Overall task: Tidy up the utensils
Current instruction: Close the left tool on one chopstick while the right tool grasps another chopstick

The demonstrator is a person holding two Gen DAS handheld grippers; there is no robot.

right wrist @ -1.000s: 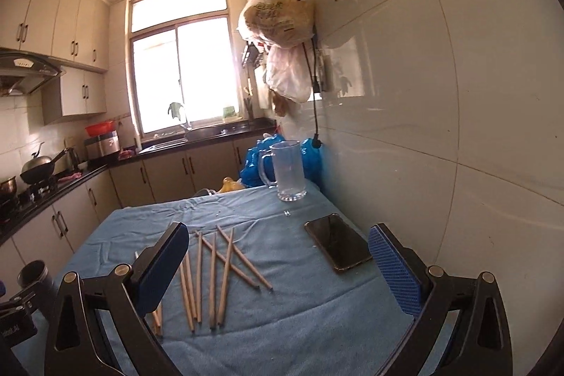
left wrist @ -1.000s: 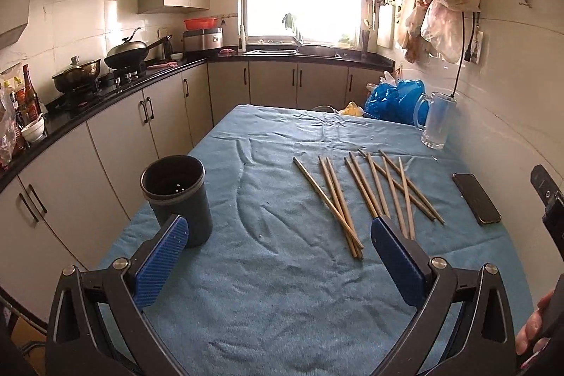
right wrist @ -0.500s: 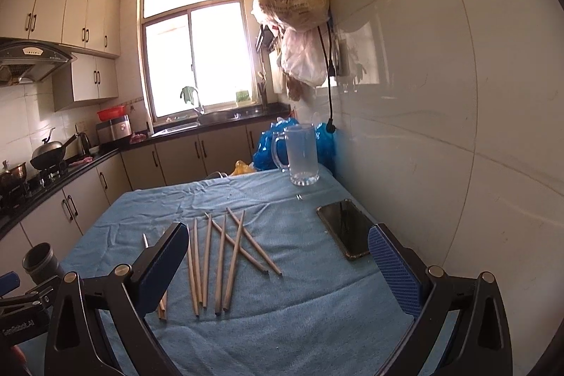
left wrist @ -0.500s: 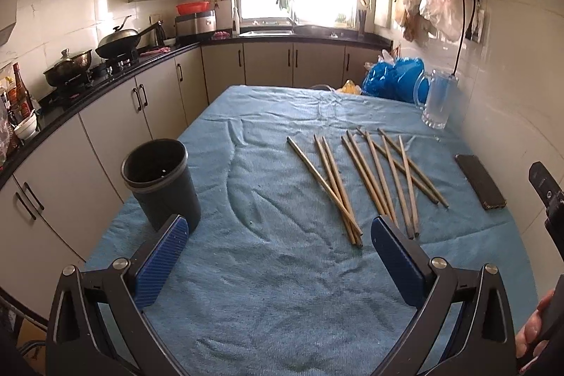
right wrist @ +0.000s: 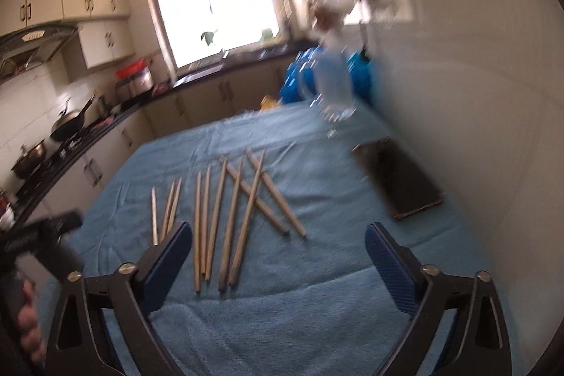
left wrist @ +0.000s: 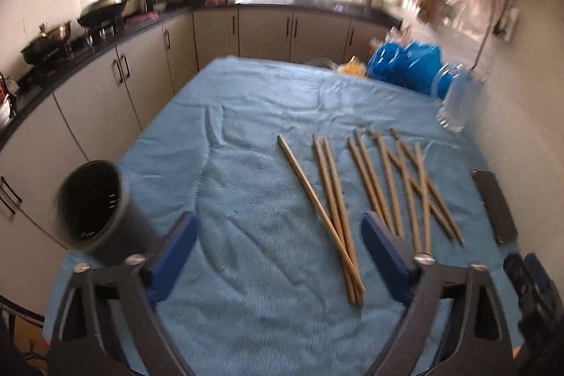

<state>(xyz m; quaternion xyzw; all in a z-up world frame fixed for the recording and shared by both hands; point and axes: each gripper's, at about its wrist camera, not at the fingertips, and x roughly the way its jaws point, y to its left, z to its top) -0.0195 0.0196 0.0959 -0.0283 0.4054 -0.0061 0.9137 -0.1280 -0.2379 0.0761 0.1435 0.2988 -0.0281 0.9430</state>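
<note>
In the left wrist view the left tool (left wrist: pixel 280 245) hangs over the blue cloth (left wrist: pixel 246 323) that covers the counter, its two blue pads standing apart with only cloth between them; the jaws have just been closing a little, yet nothing is gripped. The chopsticks (left wrist: pixel 366 192) lie loose on the cloth in the centre and right of the frame. Three of them form a narrow fan whose near ends meet just left of the right pad, and the rest spread out further right, some crossing one another. The dark utensil holder (left wrist: pixel 91 203) stands upright at the lower left of the frame, open mouth showing, just beside the left pad (contact cannot be told through the blur). A dark phone (left wrist: pixel 493 207) lies flat at the right edge, and a clear glass mug (left wrist: pixel 458 101) stands at the upper right before blue bags (left wrist: pixel 405 66).

In the right wrist view the right tool (right wrist: pixel 278 251) is likewise released, its jaws wide though they too have just been closing slightly, with nothing between the pads but cloth. The chopsticks (right wrist: pixel 225 221) lie in the centre left of the frame, several near ends just right of the left pad. The phone (right wrist: pixel 398 178) sits at the right, near the tiled wall, and the mug (right wrist: pixel 331 87) is a blurred shape in the upper centre.
</note>
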